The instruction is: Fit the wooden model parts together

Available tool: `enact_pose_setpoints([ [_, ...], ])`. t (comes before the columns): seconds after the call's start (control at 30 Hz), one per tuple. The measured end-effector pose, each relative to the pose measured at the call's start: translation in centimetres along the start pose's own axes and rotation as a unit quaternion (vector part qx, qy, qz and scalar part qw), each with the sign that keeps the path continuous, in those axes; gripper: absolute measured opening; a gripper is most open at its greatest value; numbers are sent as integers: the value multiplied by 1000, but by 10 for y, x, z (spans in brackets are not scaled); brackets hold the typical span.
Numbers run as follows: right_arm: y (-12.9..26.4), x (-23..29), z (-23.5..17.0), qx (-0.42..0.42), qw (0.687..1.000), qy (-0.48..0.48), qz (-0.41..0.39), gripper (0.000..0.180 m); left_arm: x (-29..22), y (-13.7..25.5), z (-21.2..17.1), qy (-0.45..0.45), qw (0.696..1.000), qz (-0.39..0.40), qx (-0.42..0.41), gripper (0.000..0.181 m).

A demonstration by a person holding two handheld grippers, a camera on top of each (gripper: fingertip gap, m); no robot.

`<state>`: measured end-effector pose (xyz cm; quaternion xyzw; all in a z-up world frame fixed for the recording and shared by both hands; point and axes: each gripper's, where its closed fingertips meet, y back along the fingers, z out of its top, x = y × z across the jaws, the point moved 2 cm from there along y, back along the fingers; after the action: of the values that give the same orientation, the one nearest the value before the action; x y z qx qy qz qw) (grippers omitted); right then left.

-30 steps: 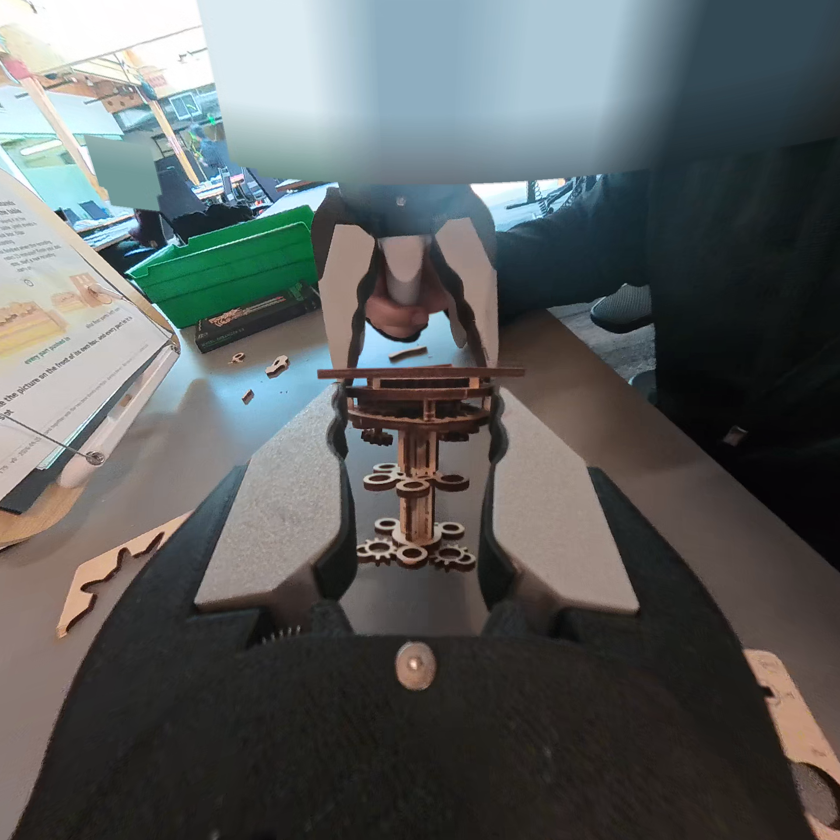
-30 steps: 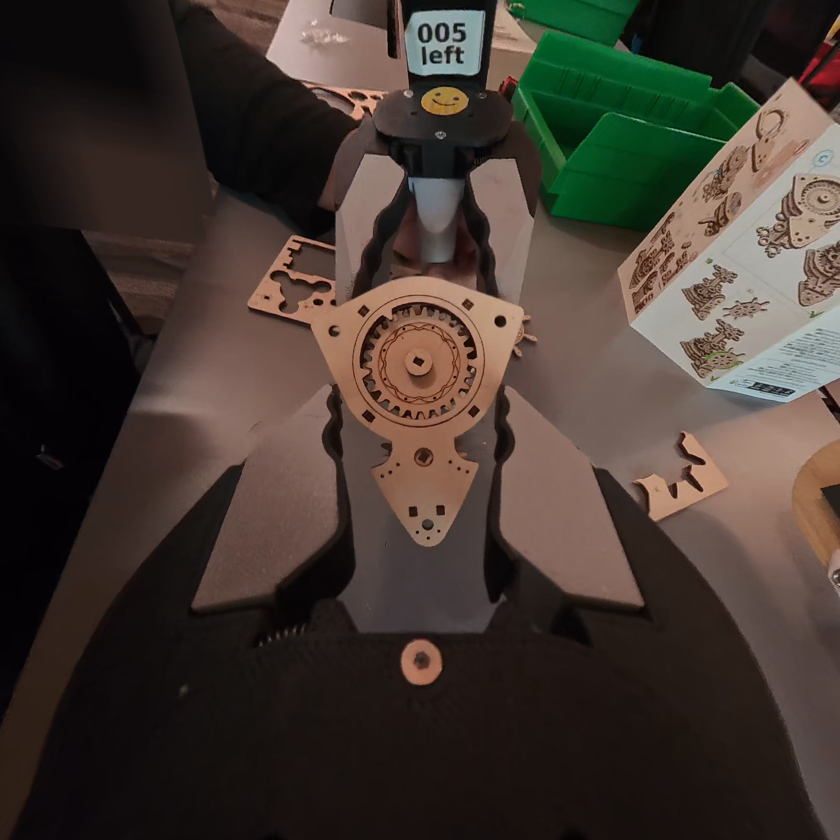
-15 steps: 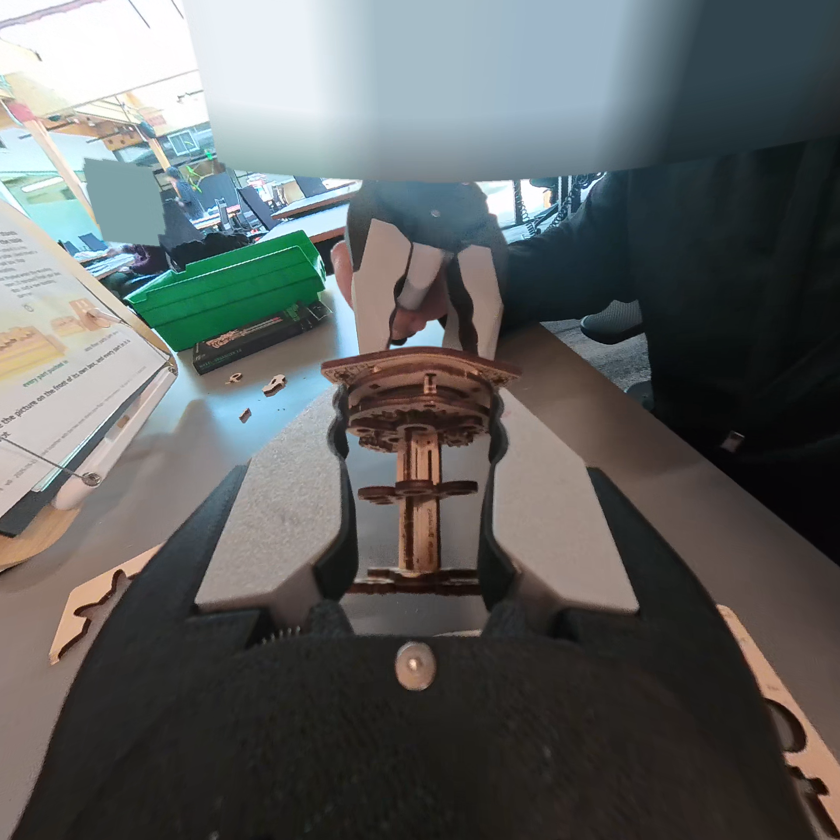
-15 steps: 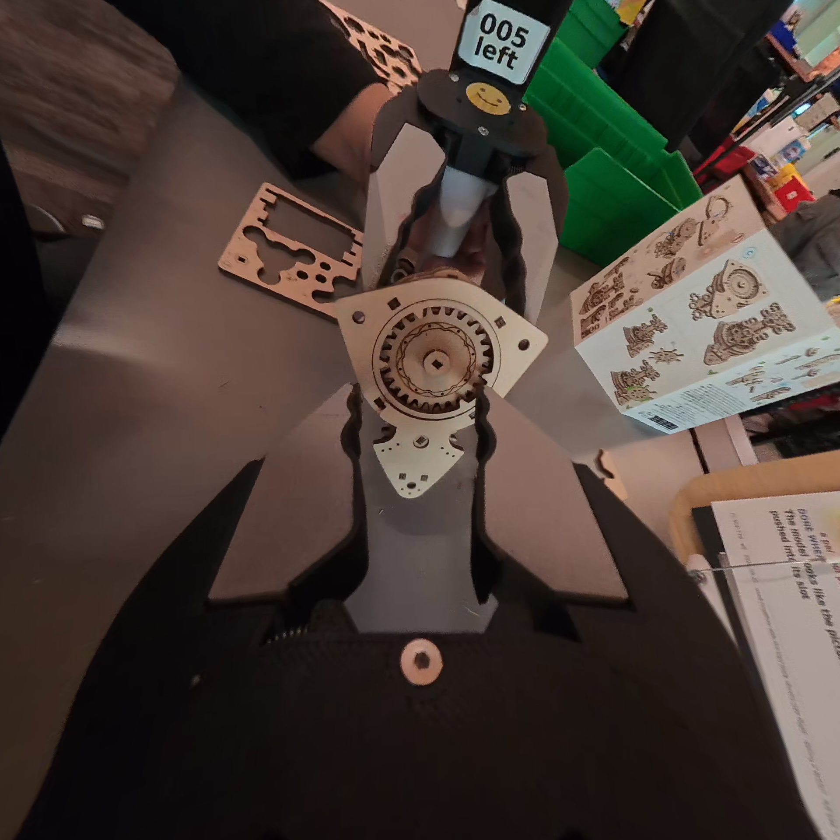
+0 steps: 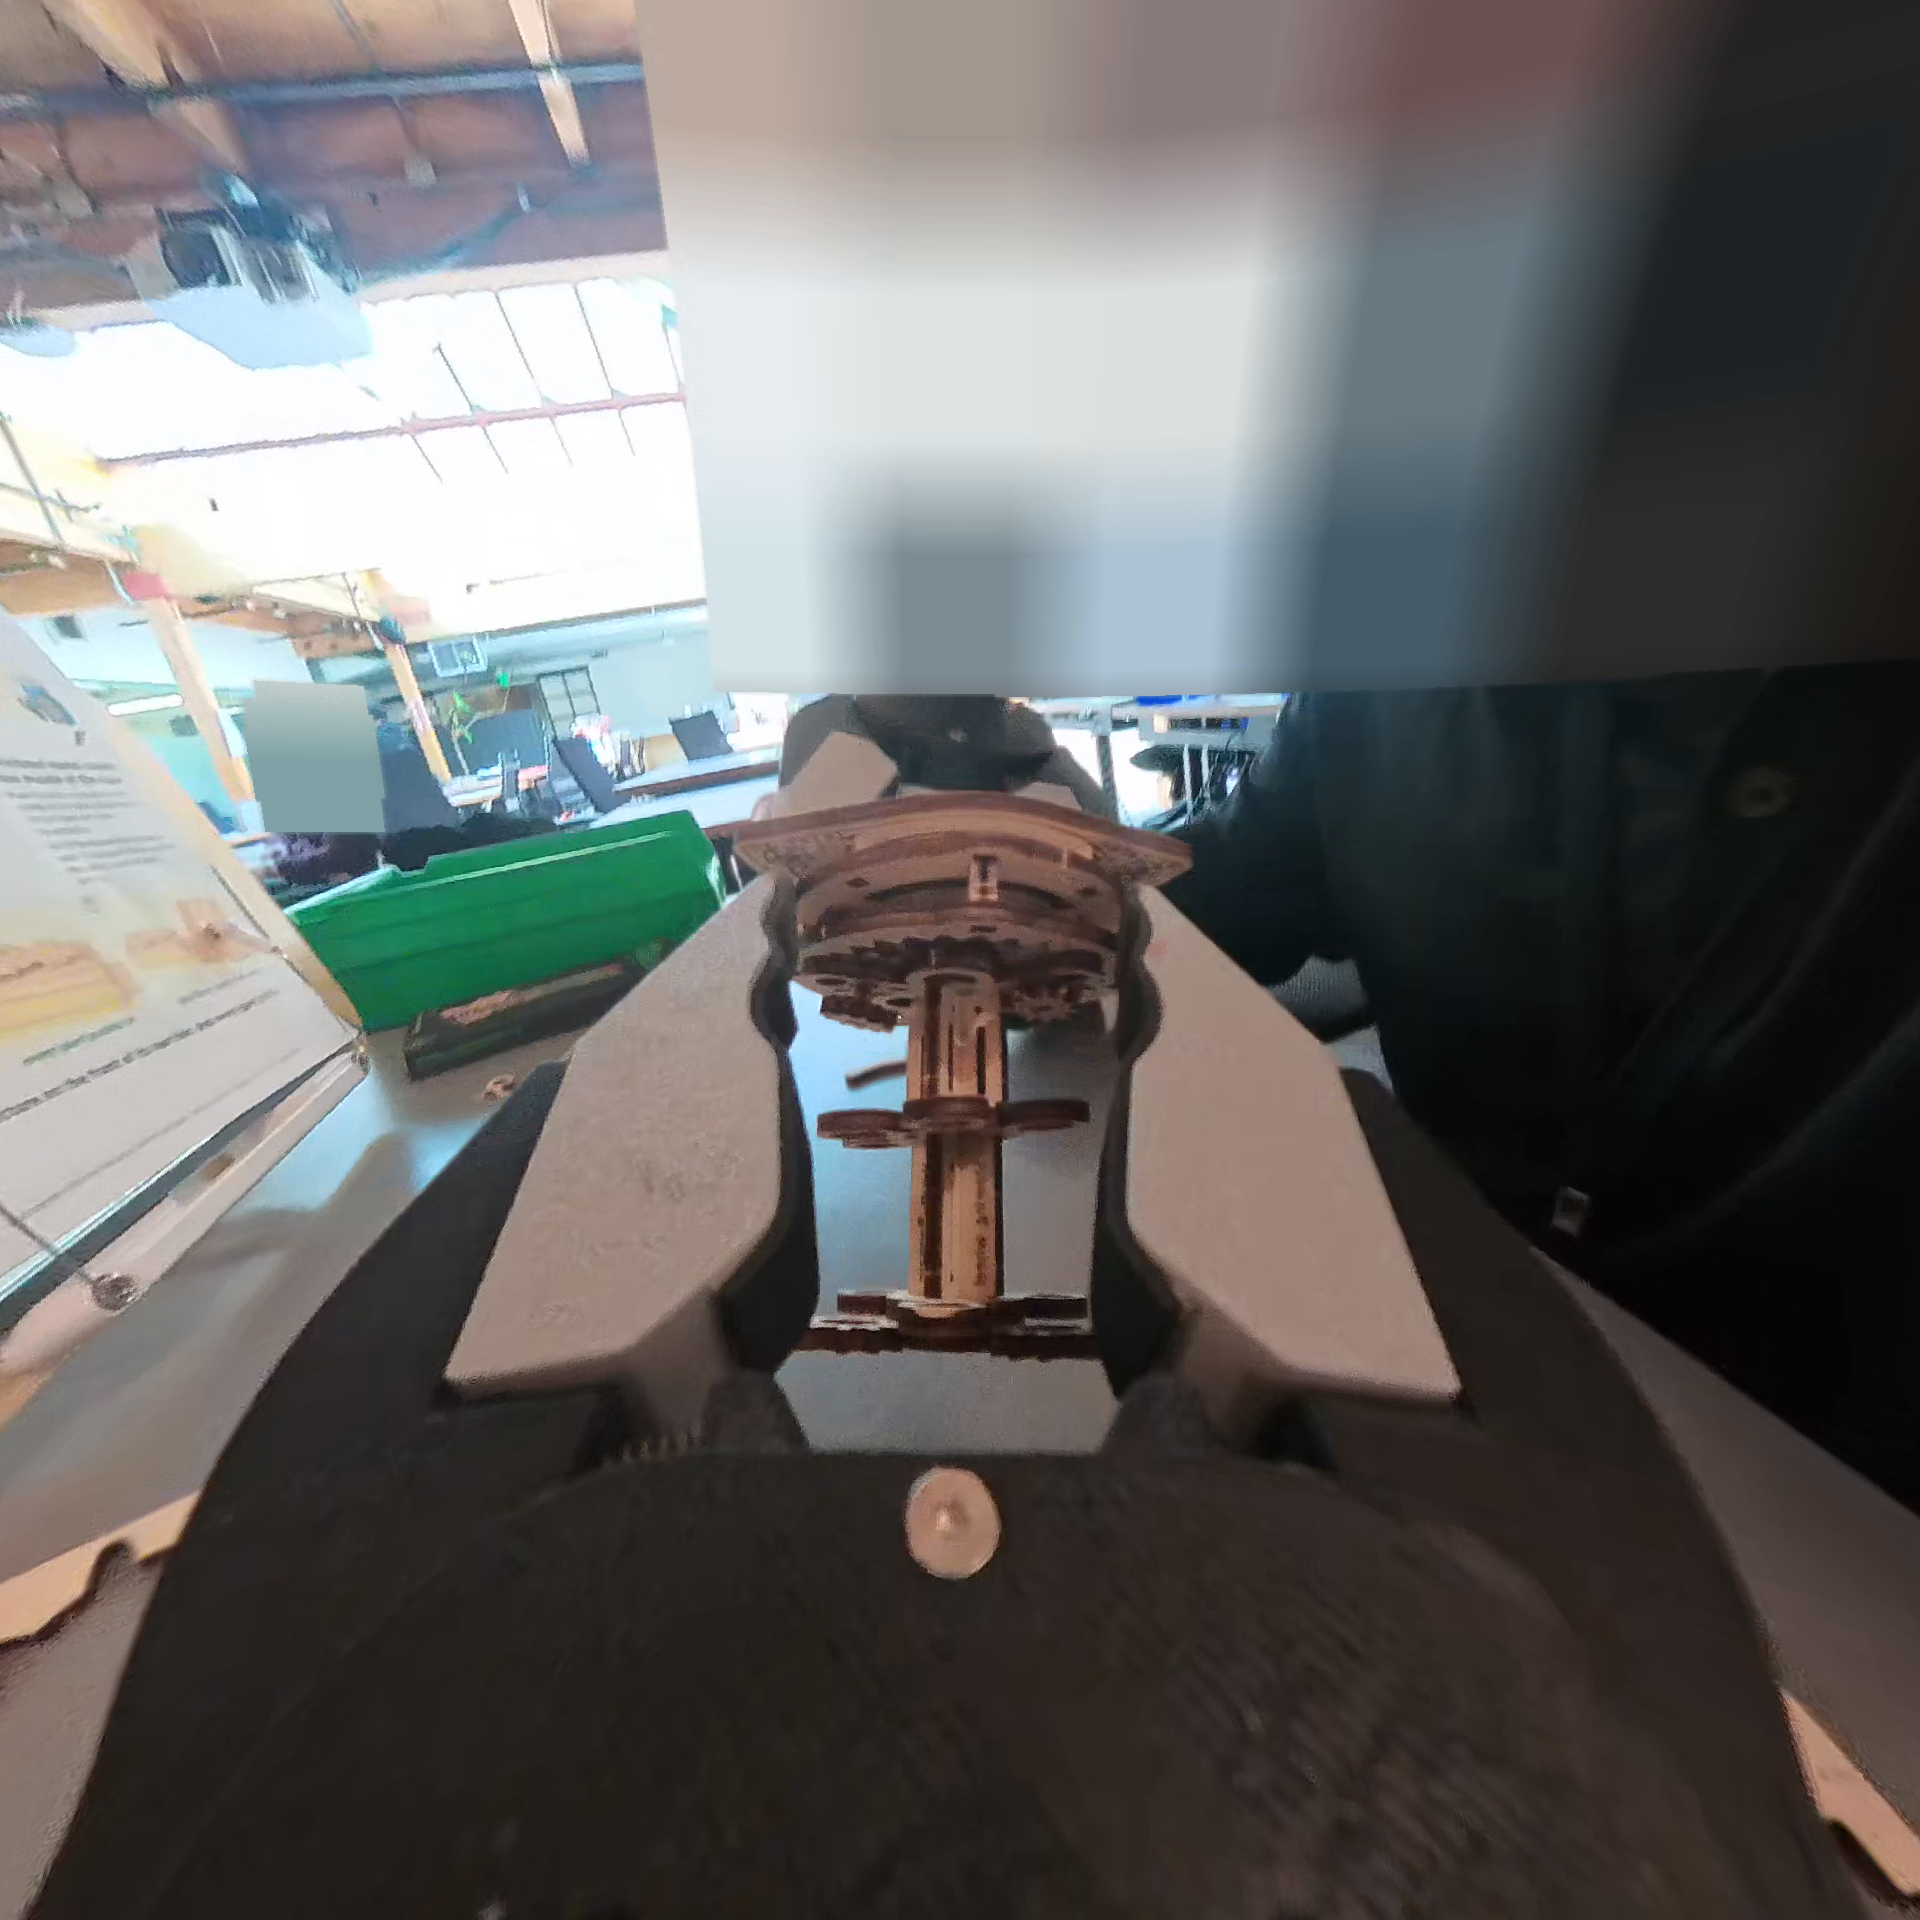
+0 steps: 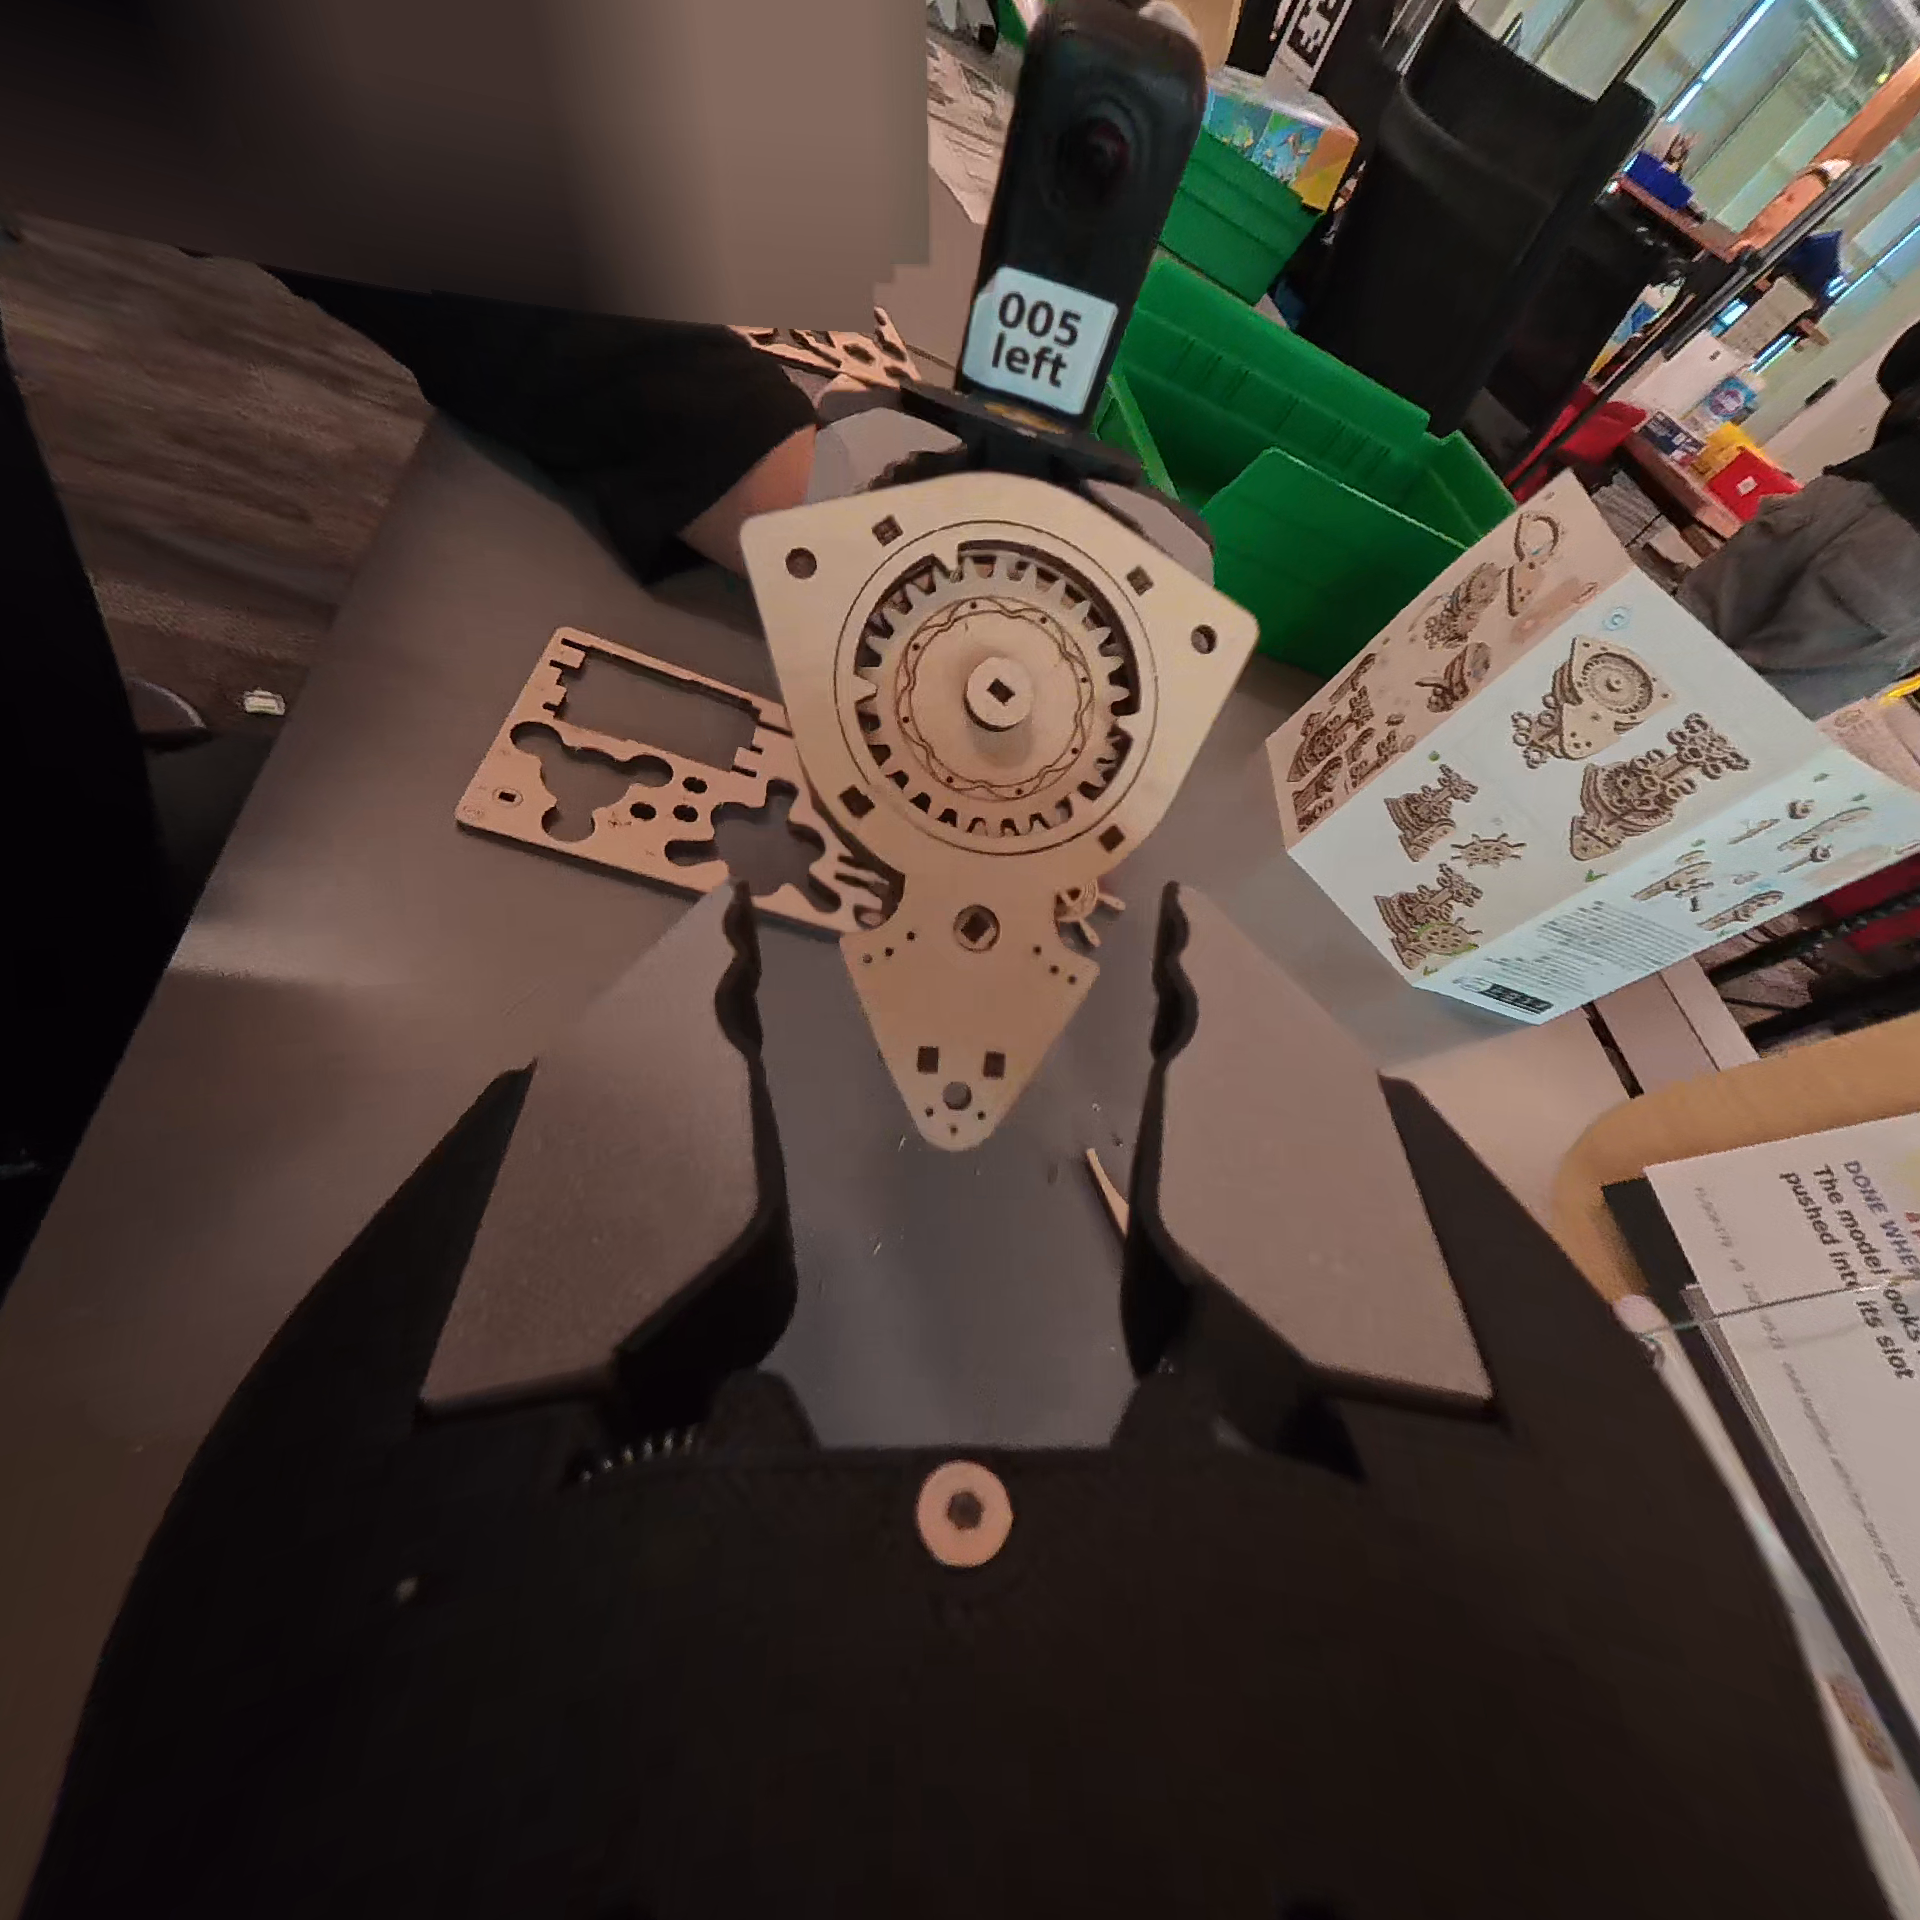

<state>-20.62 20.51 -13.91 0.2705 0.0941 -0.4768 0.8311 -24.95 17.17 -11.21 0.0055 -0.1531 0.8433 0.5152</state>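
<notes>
The right gripper is letting go, its fingers now spread wide around nothing, while the left gripper is keeping its fingers clamped on the wooden gear model, lifted mid-frame above the worktop, probably for inspection.

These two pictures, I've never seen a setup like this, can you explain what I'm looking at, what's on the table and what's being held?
A person holds two handheld clamps, each with a camera looking along its two fingers. The left wrist view shows the left gripper shut on a wooden gear model, seen edge-on. The right wrist view faces the model's gear plate; the right gripper is open and holds nothing. On the grey table lie a punched-out wooden sheet, a printed box and green bins.
</notes>
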Motion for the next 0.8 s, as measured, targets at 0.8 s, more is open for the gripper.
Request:
enact_pose_setpoints([
  [0.8, -2, -24, -50, 115, 988, -100, -4, 47, 26, 7, -9, 65, 995, 63, 51, 74],
])
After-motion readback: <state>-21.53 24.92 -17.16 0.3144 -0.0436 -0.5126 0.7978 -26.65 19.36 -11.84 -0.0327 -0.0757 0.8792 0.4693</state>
